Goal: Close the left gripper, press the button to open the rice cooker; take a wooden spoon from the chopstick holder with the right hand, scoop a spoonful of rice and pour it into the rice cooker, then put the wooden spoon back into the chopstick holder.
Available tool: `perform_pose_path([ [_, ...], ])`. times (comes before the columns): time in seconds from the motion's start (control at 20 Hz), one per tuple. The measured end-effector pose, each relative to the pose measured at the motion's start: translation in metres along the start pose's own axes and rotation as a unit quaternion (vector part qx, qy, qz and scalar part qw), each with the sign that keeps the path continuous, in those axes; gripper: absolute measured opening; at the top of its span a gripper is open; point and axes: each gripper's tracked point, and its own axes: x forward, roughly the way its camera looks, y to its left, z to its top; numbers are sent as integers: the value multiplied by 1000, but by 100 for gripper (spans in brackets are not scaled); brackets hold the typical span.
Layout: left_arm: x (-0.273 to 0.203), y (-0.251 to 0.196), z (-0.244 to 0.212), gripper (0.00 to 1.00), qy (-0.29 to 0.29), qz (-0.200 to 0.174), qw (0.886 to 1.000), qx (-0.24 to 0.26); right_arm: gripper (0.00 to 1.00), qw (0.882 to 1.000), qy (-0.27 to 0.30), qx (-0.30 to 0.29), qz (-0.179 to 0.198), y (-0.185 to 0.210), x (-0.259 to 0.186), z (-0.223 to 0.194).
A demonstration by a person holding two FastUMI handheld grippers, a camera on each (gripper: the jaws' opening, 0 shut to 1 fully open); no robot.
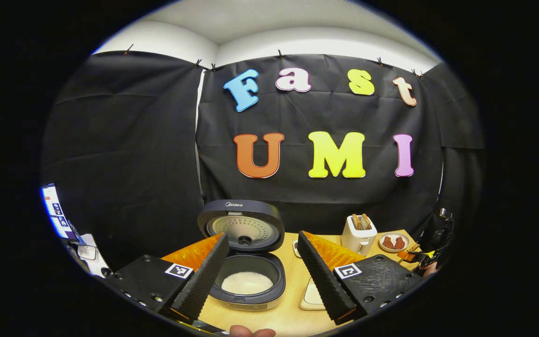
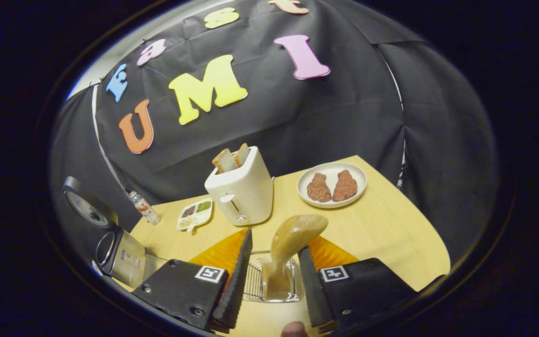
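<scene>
Fingers of the left gripper stand spread wide at the bottom of the left gripper view, grasping nothing; between them the rice cooker sits lid-up with white rice in its pot. In the right gripper view the right gripper is also released, its fingers flanking the wooden spoon, which stands in the wire chopstick holder at lower centre. A toaster stands behind, mid-frame.
</scene>
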Motion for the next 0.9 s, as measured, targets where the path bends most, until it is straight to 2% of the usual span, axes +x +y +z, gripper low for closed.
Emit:
perform_pose_path([
  [0.05, 2, 0, 3, 94, -4, -3, 1000, -2, 59, 1000, -10, -8, -6, -1, -9, 9],
  [0.1, 6, 3, 6, 95, -6, -2, 1000, -3, 69, 999, -25, -19, -13, -2, -20, 21],
  [0.15, 9, 5, 9, 95, -9, -3, 1000, -3, 67, 999, -38, -29, -18, -2, -30, 32],
  [0.2, 11, 7, 14, 95, -13, -6, 1000, -2, 76, 998, -49, -37, -24, -1, -40, 43],
  [0.25, 13, 9, 20, 95, -19, -8, 1000, 1, 78, 997, -63, -41, -26, 2, -52, 55],
  [0.4, 24, 25, 38, 94, -31, -10, 999, 4, 87, 993, -103, -56, -31, 19, -91, 88],
  [0.45, 30, 30, 43, 94, -33, -10, 999, 2, 84, 990, -117, -65, -33, 26, -104, 96],
  [0.5, 37, 37, 47, 94, -34, -9, 999, 1, 89, 988, -131, -75, -33, 35, -118, 105],
  [0.55, 47, 43, 51, 94, -32, -8, 999, 1, 90, 985, -143, -86, -31, 47, -134, 111],
  [0.6, 59, 47, 52, 94, -26, -8, 1000, 3, 97, 983, -152, -94, -30, 56, -147, 115],
  [0.7, 83, 50, 50, 94, -10, -14, 1000, 7, 96, 980, -165, -107, -28, 70, -173, 118],
  [0.75, 96, 51, 49, 94, -1, -17, 1000, 8, 100, 978, -169, -115, -31, 75, -184, 116],
  [0.8, 109, 51, 44, 94, 12, -21, 1000, 6, 96, 976, -173, -125, -32, 81, -195, 114],
  [0.9, 134, 52, 31, 94, 43, -28, 999, 1, 96, 975, -173, -141, -26, 92, -213, 105],
])
